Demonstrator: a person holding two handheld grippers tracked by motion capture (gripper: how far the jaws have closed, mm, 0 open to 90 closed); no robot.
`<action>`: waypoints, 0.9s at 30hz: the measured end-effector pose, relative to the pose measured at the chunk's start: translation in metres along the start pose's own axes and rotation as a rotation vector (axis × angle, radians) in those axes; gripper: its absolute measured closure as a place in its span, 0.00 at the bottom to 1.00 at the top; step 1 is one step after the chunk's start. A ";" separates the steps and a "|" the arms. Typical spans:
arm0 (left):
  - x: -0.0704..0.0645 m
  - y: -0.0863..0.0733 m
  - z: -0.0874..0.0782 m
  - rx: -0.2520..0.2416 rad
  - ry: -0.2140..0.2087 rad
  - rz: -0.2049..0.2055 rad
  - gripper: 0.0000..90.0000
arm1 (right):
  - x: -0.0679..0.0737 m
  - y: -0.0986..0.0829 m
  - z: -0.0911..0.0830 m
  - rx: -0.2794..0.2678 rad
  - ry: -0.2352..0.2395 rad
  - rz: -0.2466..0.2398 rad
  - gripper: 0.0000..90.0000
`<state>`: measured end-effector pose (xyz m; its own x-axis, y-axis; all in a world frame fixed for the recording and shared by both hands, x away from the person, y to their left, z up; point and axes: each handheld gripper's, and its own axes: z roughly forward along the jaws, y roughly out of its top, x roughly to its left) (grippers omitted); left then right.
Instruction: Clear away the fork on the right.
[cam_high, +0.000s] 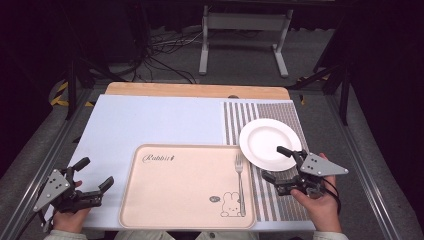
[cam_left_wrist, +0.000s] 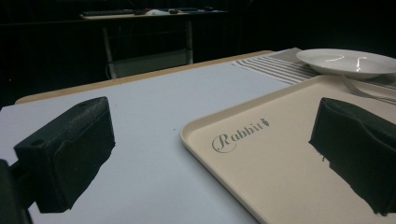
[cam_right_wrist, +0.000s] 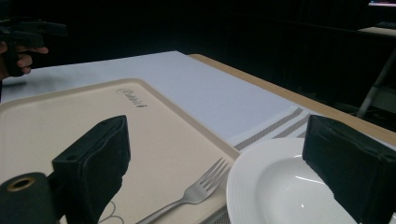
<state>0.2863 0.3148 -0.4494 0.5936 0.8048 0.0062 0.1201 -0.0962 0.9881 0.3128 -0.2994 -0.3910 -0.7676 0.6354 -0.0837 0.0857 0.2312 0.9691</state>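
Note:
A beige tray (cam_high: 180, 200) with a "Rabbit" print and a rabbit drawing lies at the table's front middle. A metal fork (cam_high: 240, 182) rests along its right side, tines pointing away. A white plate (cam_high: 270, 143) sits on the striped mat (cam_high: 260, 112), overlapping the tray's right far corner. My left gripper (cam_high: 95, 173) stands open at the front left, beside the tray (cam_left_wrist: 289, 154). My right gripper (cam_high: 276, 163) is open at the front right, its jaws straddling the plate's near edge (cam_right_wrist: 280, 186) and the fork (cam_right_wrist: 196, 193). Nothing is held.
A pale blue sheet (cam_high: 150, 122) covers most of the wooden table (cam_high: 200, 90). Beyond the table stand a white frame stand (cam_high: 242, 30) and floor cables (cam_high: 160, 55). The other hand (cam_right_wrist: 18, 51) shows far off in the right gripper view.

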 end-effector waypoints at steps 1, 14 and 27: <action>0.000 0.000 0.000 0.000 0.000 0.000 0.01 | 0.000 0.000 0.000 0.000 0.000 0.000 0.09; 0.001 0.000 0.000 -0.004 -0.001 0.002 0.00 | -0.014 -0.035 -0.017 -0.019 -0.076 0.061 0.07; 0.001 0.001 -0.001 -0.002 0.001 0.005 0.00 | -0.020 -0.058 -0.028 -0.020 -0.111 0.121 0.07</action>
<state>0.2861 0.3163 -0.4486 0.5938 0.8045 0.0116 0.1155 -0.0995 0.9883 0.3053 -0.3466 -0.4390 -0.6776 0.7353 0.0099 0.1595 0.1339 0.9781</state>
